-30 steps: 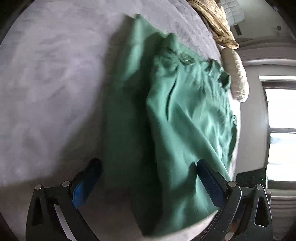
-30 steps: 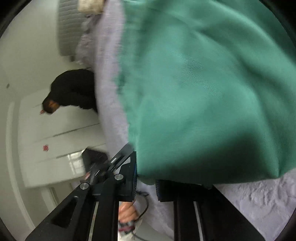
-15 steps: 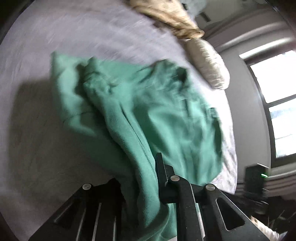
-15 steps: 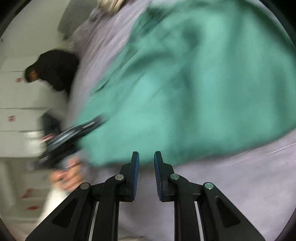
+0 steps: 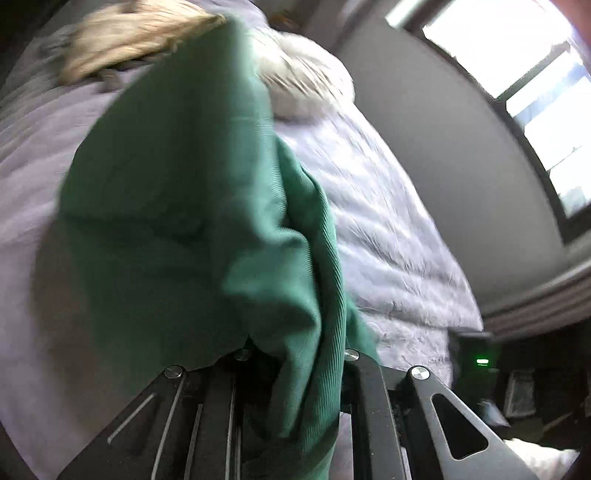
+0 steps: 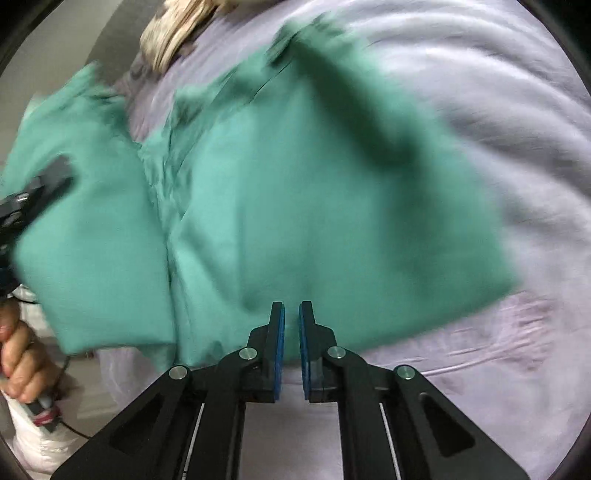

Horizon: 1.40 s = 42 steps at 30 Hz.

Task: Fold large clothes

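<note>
Place: a bedroom in a home, pretty clearly
Bed: a pale lilac quilted bedspread is spread across both views
Pillows: a cream fluffy pillow is seen at the far end
Window: a bright window is set in a grey wall

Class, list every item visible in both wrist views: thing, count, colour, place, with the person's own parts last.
green ribbed fabric garment: one, green, spread on the bed, one part lifted.
pale lilac quilted bedcover: one, lilac, under the garment.
tan woven cloth: one, beige, far end of the bed.
window: one, bright, right wall.
left hand-held gripper: black, clamping the garment.
right hand-held gripper: black with blue pads, nearly closed, holding nothing.
left hand: gripping a handle.
</note>
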Available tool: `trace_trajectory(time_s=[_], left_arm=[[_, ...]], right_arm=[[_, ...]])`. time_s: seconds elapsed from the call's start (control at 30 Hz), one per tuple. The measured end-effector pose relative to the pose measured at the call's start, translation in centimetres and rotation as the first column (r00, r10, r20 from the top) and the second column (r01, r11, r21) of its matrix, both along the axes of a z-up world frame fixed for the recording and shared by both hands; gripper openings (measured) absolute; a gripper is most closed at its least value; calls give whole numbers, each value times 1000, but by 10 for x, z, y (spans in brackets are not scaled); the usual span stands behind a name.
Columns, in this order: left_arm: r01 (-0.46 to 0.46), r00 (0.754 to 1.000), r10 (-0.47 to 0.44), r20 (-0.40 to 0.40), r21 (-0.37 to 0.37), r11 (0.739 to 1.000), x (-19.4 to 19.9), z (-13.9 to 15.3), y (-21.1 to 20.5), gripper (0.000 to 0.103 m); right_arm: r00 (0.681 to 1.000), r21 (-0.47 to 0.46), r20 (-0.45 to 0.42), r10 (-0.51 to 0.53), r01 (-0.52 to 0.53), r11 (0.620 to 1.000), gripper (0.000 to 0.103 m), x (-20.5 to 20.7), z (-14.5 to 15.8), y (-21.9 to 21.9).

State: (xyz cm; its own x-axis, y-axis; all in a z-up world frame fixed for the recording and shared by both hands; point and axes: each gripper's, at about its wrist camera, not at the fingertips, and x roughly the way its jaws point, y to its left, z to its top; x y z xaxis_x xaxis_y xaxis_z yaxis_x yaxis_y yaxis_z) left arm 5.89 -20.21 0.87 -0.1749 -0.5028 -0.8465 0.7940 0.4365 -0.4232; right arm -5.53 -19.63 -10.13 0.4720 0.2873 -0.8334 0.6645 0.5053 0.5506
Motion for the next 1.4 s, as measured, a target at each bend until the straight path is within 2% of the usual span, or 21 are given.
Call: trace_trajectory(time_s=[0.17, 0.3, 0.37, 0.4, 0.43, 0.57, 0.67, 0.73, 0.77, 0.8, 0.83, 0.9, 0.97, 1.03, 1.07, 1.13, 1.17, 1.27, 1.33, 1.37, 1.4], left_arm=[[67, 996, -77, 55, 156, 985, -43, -58, -67, 16], [64, 991, -86, 105, 197, 978, -53, -66, -75, 18], [82, 988, -104, 115, 184, 979, -59, -59, -77, 39], [90, 989, -107, 100, 164, 982, -61, -55, -77, 62], [86, 991, -98, 91, 123, 989, -63, -46, -75, 75], [101, 988, -105, 114, 44, 994, -66, -17, -69, 76], [13, 985, -14, 170, 8, 1000, -50, 5, -34, 76], [-74, 980, 69, 189, 20, 997, -32, 10, -5, 76], [-117, 974, 107, 199, 36, 993, -21, 9, 8, 76], [-164, 966, 149, 211, 54, 985, -12, 7, 21, 76], [-211, 956, 190, 223, 75, 975, 0, 3, 36, 76], [-299, 937, 266, 227, 130, 945, 21, -12, 59, 76], [-369, 921, 333, 204, 177, 912, 39, -27, 88, 76], [-399, 913, 363, 187, 218, 891, 47, -44, 103, 76], [-397, 914, 363, 179, 224, 890, 46, -49, 104, 76], [-385, 921, 357, 159, 219, 896, 41, -49, 107, 76], [-372, 926, 346, 151, 215, 903, 38, -50, 105, 76], [-335, 938, 303, 168, 215, 918, 25, -49, 107, 76], [-297, 951, 259, 171, 253, 921, 16, -61, 104, 76], [-278, 955, 234, 183, 268, 922, 10, -68, 97, 78], [-272, 954, 221, 202, 281, 920, 8, -74, 96, 86]], right_arm=[[997, 74, 40, -61, 58, 996, 12, -25, -21, -35], [992, 159, 77, -101, 88, 983, 12, -38, -41, -48], [990, 183, 89, -108, 90, 979, 11, -40, -45, -51], [990, 192, 93, -109, 89, 977, 12, -41, -47, -54], [989, 203, 97, -110, 88, 975, 12, -41, -48, -57], [986, 210, 109, -128, 104, 972, 12, -59, -41, -76], [969, 231, 154, -193, 154, 961, 15, -86, -38, -86], [948, 254, 193, -253, 200, 946, 38, -97, -31, -98], [937, 261, 215, -275, 216, 941, 66, -101, -27, -103], [923, 274, 248, -295, 225, 935, 82, -103, -23, -109], [908, 299, 286, -305, 218, 929, 82, -103, -18, -113], [902, 321, 316, -294, 191, 928, 82, -95, -11, -118], [934, 291, 285, -217, 131, 948, 82, -75, -12, -116], [976, 245, 191, -101, 53, 968, 82, -44, -19, -110], [988, 215, 146, -48, 15, 976, 80, -27, -22, -104], [992, 121, 104, 77, -89, 989, 33, -8, -12, -89], [988, 58, 93, 123, -129, 990, 23, -3, -2, -84], [988, -41, 84, 131, -128, 991, 19, -16, 16, -87], [995, -27, 34, 89, -88, 996, 15, -36, 5, -95], [997, -17, -30, 66, -66, 998, 13, -43, -12, -97], [996, -5, -67, 60, -60, 998, 10, -50, -24, -99]])
